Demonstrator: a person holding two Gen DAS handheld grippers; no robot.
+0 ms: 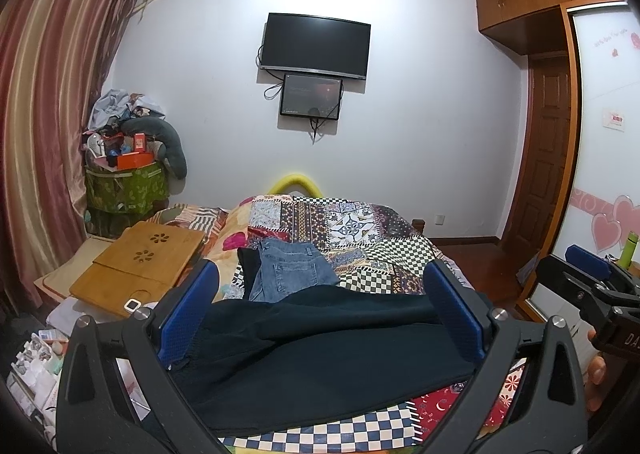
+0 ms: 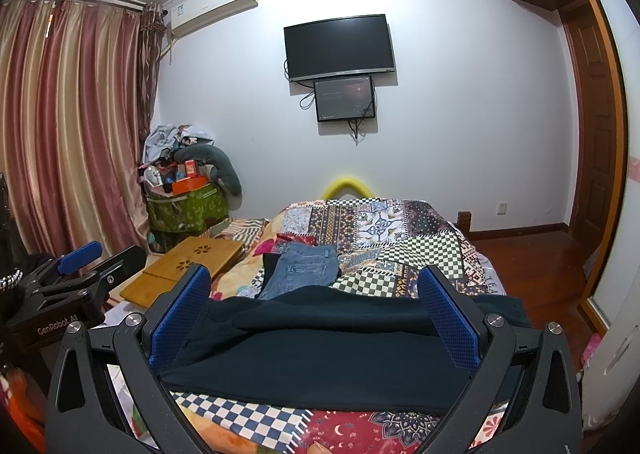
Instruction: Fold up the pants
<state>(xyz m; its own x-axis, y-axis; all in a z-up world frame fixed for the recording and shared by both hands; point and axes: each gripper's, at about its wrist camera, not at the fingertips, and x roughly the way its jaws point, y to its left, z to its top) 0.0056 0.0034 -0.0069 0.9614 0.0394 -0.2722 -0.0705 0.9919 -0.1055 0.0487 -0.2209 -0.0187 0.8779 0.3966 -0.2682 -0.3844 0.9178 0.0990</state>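
The left gripper (image 1: 320, 306) is held level, pointed forward, its blue-padded fingers (image 1: 188, 314) spread wide apart with nothing clamped between them. The right gripper (image 2: 316, 314) is likewise held level, its blue pads (image 2: 448, 318) set wide apart. The two grippers are positioned side by side; each is seen at the edge of the other's wrist view.

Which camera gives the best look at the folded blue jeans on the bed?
The left wrist view shows the blue jeans best: they appear larger, with the back pocket and waistband clear, beyond the dark pants. The right wrist view shows the same jeans smaller, their lower edge hidden behind the dark pants.
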